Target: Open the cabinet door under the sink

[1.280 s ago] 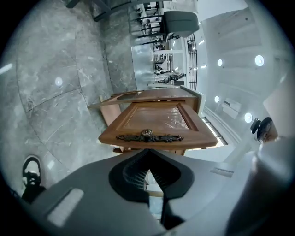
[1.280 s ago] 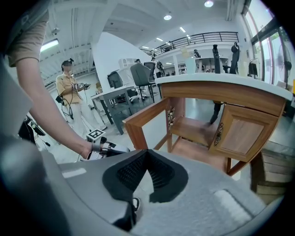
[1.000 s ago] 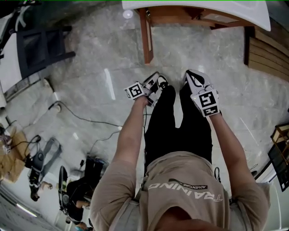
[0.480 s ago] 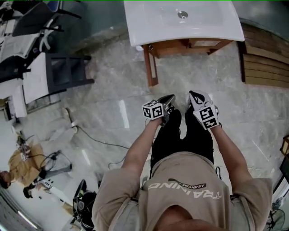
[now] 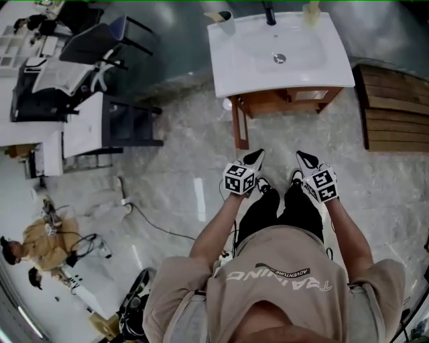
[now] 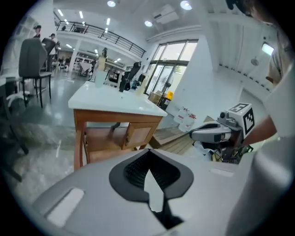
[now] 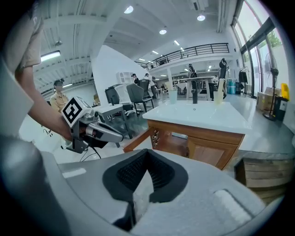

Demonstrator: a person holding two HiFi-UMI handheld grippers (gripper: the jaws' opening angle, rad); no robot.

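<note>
The sink vanity's white top lies ahead of me in the head view, over a wooden cabinet. Its left door stands swung out toward me; in the right gripper view this door angles open and the right door is closed. My left gripper and right gripper hover side by side short of the cabinet, touching nothing. Both are shut and hold nothing. The left gripper faces the cabinet, and so does the right gripper.
A slatted wooden platform lies right of the vanity. Chairs and desks fill the left side, and a cable runs over the marble floor. A person crouches at lower left. A cup and faucet are on the sink.
The head view has shifted, so the whole sink top now shows and sits lower in frame. Both grippers stay shut and side by side in front of me, farther from the cabinet.
</note>
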